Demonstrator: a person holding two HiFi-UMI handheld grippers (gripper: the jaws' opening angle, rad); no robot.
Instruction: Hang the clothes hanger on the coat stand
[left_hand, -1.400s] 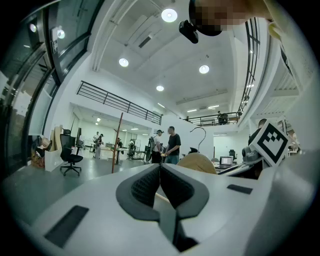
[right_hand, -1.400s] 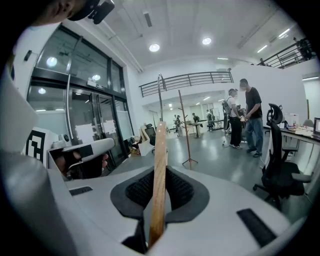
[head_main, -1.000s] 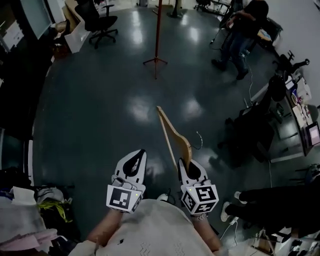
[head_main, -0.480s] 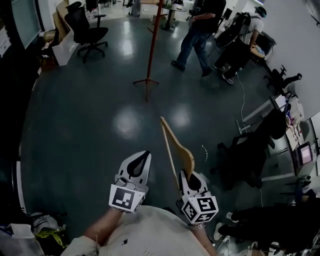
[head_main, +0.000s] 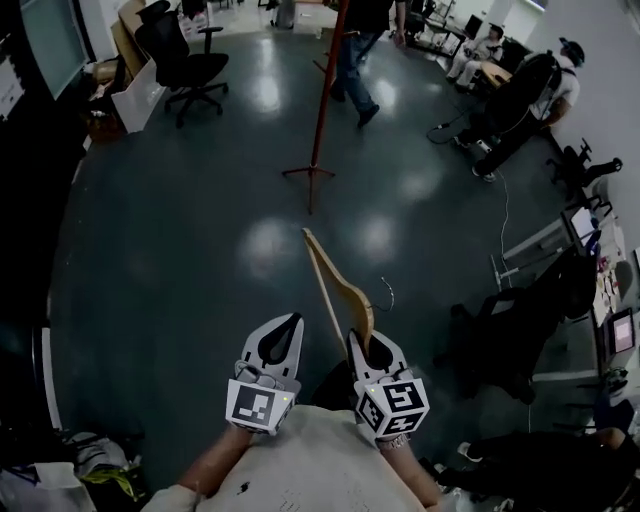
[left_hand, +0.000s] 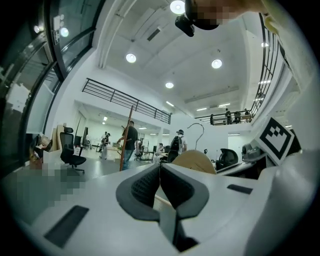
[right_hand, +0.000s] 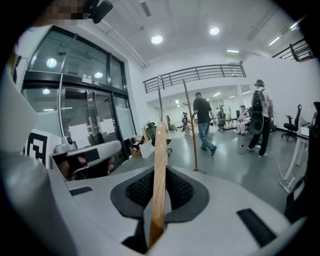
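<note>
A wooden clothes hanger (head_main: 335, 285) with a thin wire hook (head_main: 388, 292) sticks forward out of my right gripper (head_main: 368, 347), which is shut on its near end. In the right gripper view the hanger's wooden arm (right_hand: 159, 170) runs up between the closed jaws. My left gripper (head_main: 280, 335) is shut with nothing between its jaws, level with the right one; its view shows the hanger (left_hand: 195, 161) and the hook (left_hand: 197, 129) just beyond. The red coat stand (head_main: 318, 100) rises from its tripod foot on the floor well ahead, also visible as the stand (right_hand: 190, 130) and the stand (left_hand: 125, 137).
A black office chair (head_main: 180, 55) and a cardboard box (head_main: 132, 85) stand at the far left. A person (head_main: 355, 45) walks just behind the coat stand. Seated people (head_main: 520, 95) and desks with chairs (head_main: 510, 310) line the right side. Clutter (head_main: 95, 470) lies at lower left.
The view has swung; the coat stand now sits slightly right of where it was. The walking person has moved left behind it. Both grippers hold their pose with the hanger.
</note>
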